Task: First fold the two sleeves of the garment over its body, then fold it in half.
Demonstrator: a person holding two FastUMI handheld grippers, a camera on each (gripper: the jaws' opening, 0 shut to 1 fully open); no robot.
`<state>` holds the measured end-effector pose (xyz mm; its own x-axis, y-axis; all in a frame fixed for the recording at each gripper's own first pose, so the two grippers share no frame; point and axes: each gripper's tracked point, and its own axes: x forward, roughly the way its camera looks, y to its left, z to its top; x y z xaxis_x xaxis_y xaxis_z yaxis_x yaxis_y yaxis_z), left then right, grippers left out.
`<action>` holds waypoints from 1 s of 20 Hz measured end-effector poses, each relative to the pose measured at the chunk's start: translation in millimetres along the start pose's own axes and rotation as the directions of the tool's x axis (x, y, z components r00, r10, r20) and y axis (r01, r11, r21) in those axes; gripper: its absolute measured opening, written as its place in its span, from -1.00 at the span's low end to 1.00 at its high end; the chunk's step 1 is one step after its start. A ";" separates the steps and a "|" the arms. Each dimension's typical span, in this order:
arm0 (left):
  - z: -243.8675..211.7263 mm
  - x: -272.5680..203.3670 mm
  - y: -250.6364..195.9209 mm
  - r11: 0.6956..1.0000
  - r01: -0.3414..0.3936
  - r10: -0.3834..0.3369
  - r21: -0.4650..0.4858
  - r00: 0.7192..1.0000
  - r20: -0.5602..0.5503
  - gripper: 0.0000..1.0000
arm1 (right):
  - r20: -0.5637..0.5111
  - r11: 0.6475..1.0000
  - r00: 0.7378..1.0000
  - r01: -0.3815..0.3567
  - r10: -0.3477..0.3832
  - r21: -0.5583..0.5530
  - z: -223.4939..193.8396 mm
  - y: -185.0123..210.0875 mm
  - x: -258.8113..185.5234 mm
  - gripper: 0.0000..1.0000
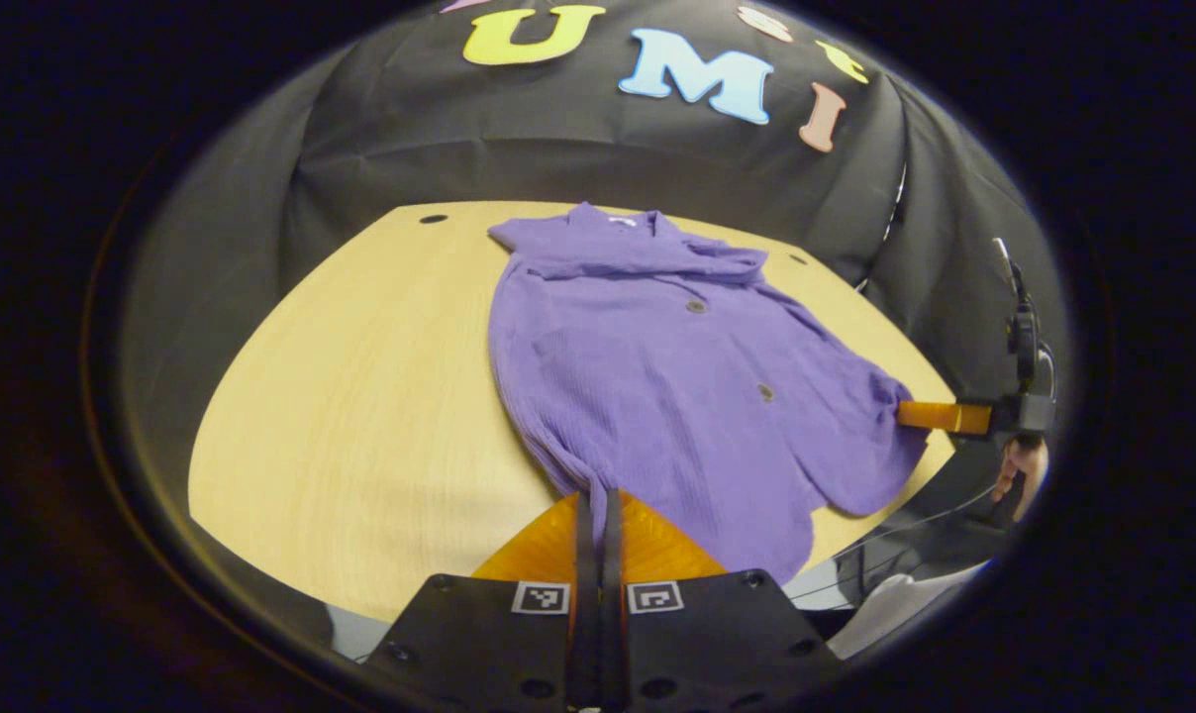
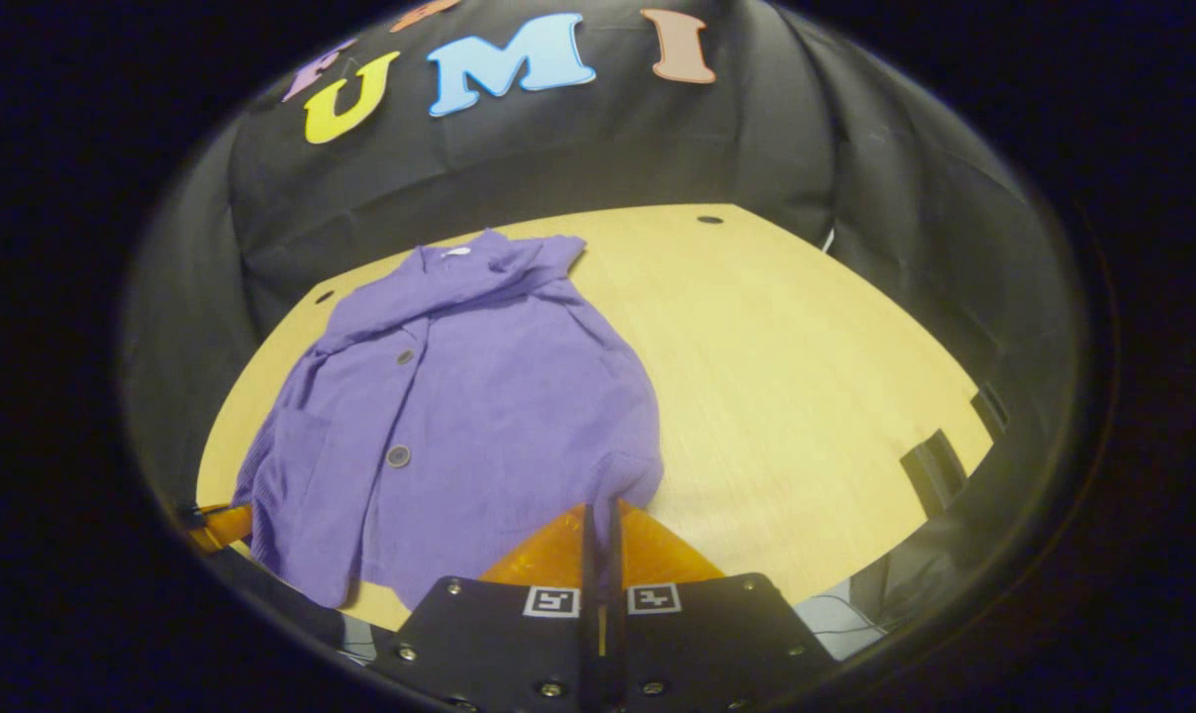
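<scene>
While the purple garment (image 1: 657, 376) lies spread on the wooden table (image 1: 360, 396) with its collar toward the far wall and its sleeves folded across the body near the collar, I have both claws pinched onto its near hem. My left gripper (image 1: 598, 495) has its fingers pressed together on the hem corner at that side, fabric bunched between them. My right gripper (image 2: 601, 507) is likewise closed tight on the opposite hem corner, and I can see it from the left gripper view as an orange finger (image 1: 940, 416) biting the cloth's edge, with a hand (image 1: 1019, 475) behind it. Three dark buttons (image 1: 696, 306) run down the front. A small white label (image 2: 454, 253) sits inside the collar, too small for me to read. Square black-and-white marker tags (image 1: 541, 597) sit on each gripper body; they carry patterns, not words. Round dark holes (image 1: 433, 218) mark the table's far corners, and black cloth (image 1: 578, 168) hangs behind.
</scene>
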<state>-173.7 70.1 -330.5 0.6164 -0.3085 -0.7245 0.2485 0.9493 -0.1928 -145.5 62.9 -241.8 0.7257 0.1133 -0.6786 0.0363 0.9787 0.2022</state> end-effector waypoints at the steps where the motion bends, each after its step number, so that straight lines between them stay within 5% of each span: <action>1: 13.2 -5.6 -4.7 1.000 0.018 -0.018 -0.012 1.000 0.023 -0.85 | 0.025 1.000 1.000 -0.008 0.009 -0.005 13.5 3.3 -5.1 -0.94; 10: 127.6 -21.2 -25.2 0.992 0.097 -0.079 -0.080 0.977 0.198 -0.86 | 0.176 0.997 0.981 -0.079 0.075 0.015 112.3 13.2 -15.8 -0.94; 20: 235.2 27.2 -9.2 0.989 0.053 -0.013 -0.135 0.958 0.286 -0.87 | 0.210 0.989 0.967 -0.139 0.146 -0.046 185.5 25.9 29.4 -0.94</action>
<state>16.6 38.6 -192.8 0.8010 -0.3250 -0.5028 0.1775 0.9310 -0.3189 4.2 59.8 -125.5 0.8511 0.2162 -0.4783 -0.0968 0.9603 0.2618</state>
